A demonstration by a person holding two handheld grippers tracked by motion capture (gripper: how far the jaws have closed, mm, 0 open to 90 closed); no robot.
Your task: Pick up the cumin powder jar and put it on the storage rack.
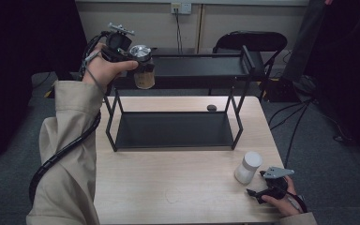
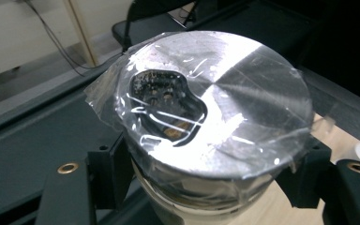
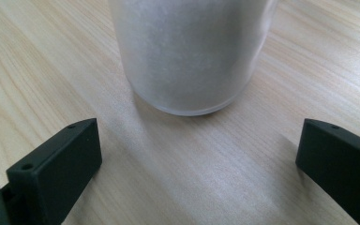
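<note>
Item: 2 jars, 1 two-tier black rack (image 1: 178, 130), 1 wooden table (image 1: 178, 183), 1 small dark object (image 1: 211, 108) on the table behind the rack's lower tier, not identifiable. Jar 1, a shaker jar (image 1: 144, 70) with a metal lid (image 2: 215, 98) wrapped in clear film, was clamped at its neck between the jaws of the left gripper (image 1: 122, 47) and held in the air, upright, at the left end of the rack's upper shelf (image 1: 197, 65); the lid's pour opening showed dark grains beneath the film. The shelf lay just to the right of and behind the jar, so placing it there would probably call for a short move rightward with the jar's long axis kept vertical. Jar 2, a white frosted jar (image 1: 248, 167), stood upright on the table near its front right corner. The right gripper (image 1: 262, 185) sat low on the table just in front of that jar, jaws spread wide and holding nothing; in the right gripper view the jar (image 3: 192, 51) stood straight ahead between the lines of the 2 jaws, apart from both. The right hand (image 1: 281, 201) was much the nearer to jar 2.
</note>
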